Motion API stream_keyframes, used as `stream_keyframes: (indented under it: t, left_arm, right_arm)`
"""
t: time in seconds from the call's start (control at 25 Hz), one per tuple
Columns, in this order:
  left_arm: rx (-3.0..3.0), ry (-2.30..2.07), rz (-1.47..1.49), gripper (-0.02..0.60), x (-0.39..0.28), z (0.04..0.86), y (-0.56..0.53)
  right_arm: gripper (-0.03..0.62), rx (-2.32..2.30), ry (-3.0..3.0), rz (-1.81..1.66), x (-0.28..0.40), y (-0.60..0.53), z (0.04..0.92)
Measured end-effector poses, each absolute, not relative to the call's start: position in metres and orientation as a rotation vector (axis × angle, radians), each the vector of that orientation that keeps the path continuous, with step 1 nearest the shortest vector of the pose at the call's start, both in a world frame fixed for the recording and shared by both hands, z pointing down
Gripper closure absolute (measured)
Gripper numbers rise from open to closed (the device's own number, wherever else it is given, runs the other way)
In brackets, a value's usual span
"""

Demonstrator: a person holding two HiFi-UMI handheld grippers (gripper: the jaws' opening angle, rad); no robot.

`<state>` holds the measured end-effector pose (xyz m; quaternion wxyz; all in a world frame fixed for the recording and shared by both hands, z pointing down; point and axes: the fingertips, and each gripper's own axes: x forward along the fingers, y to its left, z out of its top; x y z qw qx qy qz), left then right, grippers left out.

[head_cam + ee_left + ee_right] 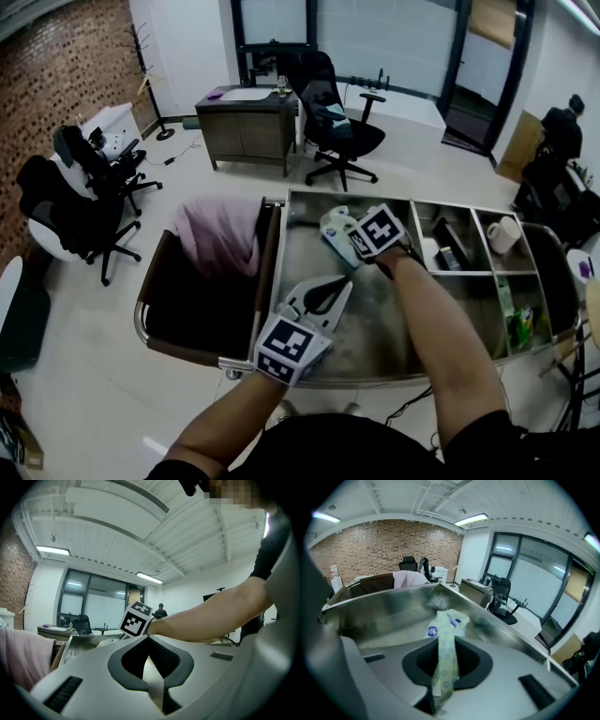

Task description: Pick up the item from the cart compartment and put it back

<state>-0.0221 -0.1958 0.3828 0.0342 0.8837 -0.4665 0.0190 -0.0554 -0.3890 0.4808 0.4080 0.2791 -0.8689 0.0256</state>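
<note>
Stainless-steel cart (pixel 366 328) with one large open compartment and smaller divided bins, standing in a brick-walled office among black swivel chairs (pixel 342 122). Right tool (pixel 442 645): angled down into the large compartment, jaws clamped on a soft pale plastic packet (pixel 449 620) with yellow-green print and a round blue mark; the packet runs along the slit between the jaws and flops out ahead of the tips. Left tool (pixel 328 289): jaws together, nothing between them, held level over the same compartment, nearer the person than the right tool and to its left.
</note>
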Motion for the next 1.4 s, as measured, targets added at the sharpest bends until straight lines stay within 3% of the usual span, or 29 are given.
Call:
stream_keyframes:
  t: [0.2,1.4]
  left_arm:
    - [2.716,-1.436,0.059,0.581,-0.021,0.384,-0.196]
    - [2.727,-1.433,0.059,0.581,-0.022,0.381,-0.195]
  right_arm:
    - [0.579,0.702,-2.199,0.060,-0.053,-0.386,0.479]
    - [0.579,0.906,-2.740,0.100,-0.001,-0.276,0.330]
